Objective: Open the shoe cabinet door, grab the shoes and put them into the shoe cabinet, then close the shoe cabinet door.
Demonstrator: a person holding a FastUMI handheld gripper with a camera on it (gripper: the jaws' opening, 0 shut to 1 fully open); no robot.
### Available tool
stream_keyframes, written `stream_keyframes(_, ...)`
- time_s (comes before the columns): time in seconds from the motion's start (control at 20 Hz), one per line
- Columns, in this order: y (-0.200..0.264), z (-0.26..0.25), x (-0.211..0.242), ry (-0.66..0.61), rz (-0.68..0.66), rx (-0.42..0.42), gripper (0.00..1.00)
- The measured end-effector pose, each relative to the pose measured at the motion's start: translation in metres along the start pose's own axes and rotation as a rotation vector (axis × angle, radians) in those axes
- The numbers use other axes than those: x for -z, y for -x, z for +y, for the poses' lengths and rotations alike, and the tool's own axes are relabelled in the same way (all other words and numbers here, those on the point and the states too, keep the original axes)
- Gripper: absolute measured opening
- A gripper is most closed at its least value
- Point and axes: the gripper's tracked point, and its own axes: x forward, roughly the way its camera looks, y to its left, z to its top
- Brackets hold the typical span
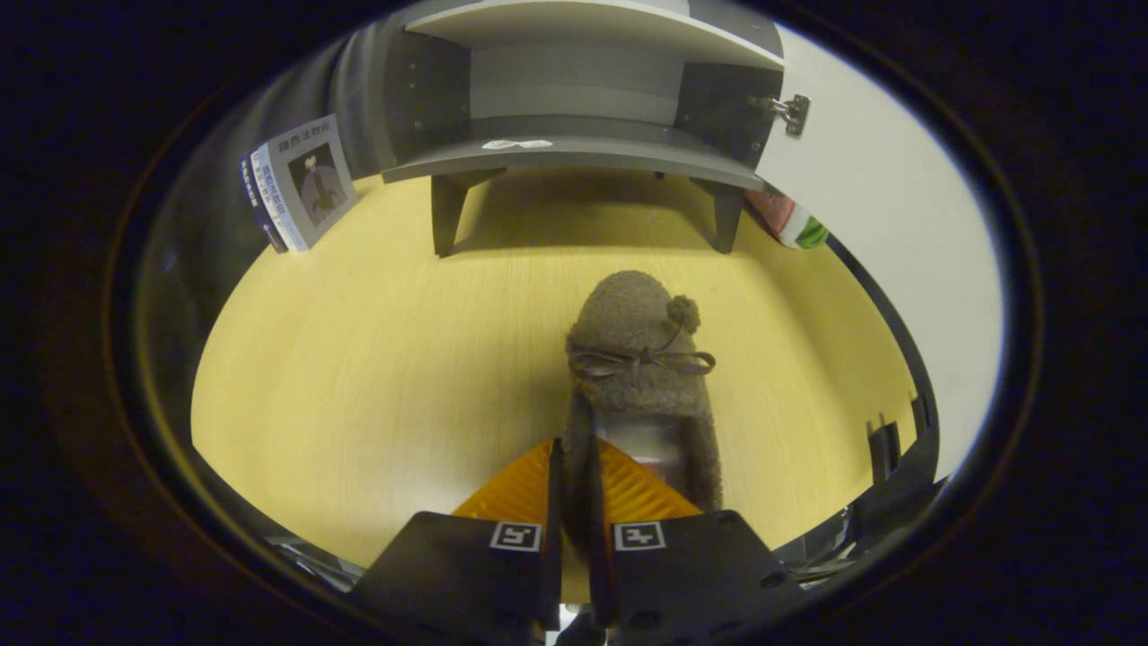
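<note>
A fuzzy brown shoe (628, 323) with a thin bow and a pompom points away from me, toe toward the shoe cabinet (574, 144). My gripper (574, 462) is shut on the left rim of the shoe's heel opening, one finger inside and one outside. The cabinet stands beyond the shoe on short legs. Its white door (879, 197) is swung open to the right on a metal hinge (789, 109). The lower shelf is bare apart from a small white sticker (516, 144). I cannot tell whether the shoe rests on the wooden floor (359, 377) or hangs just above it.
A book (300, 184) leans upright to the left of the cabinet. A red, white and green object (794, 224) lies by the cabinet's right leg, partly behind the open door. Dark stand parts (888, 449) sit to the right of the fingers.
</note>
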Motion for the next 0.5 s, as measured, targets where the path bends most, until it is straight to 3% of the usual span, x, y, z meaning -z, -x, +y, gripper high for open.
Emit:
stream_keyframes(0.15,0.0041,-0.0018,-0.0022,-0.002,0.003,0.009,0.15)
stream_keyframes(0.2,0.0018,-0.001,0.0013,0.001,0.009,0.009,0.05)
stream_keyframes(0.5,0.0017,-0.0017,0.0001,0.024,0.013,0.009,0.03)
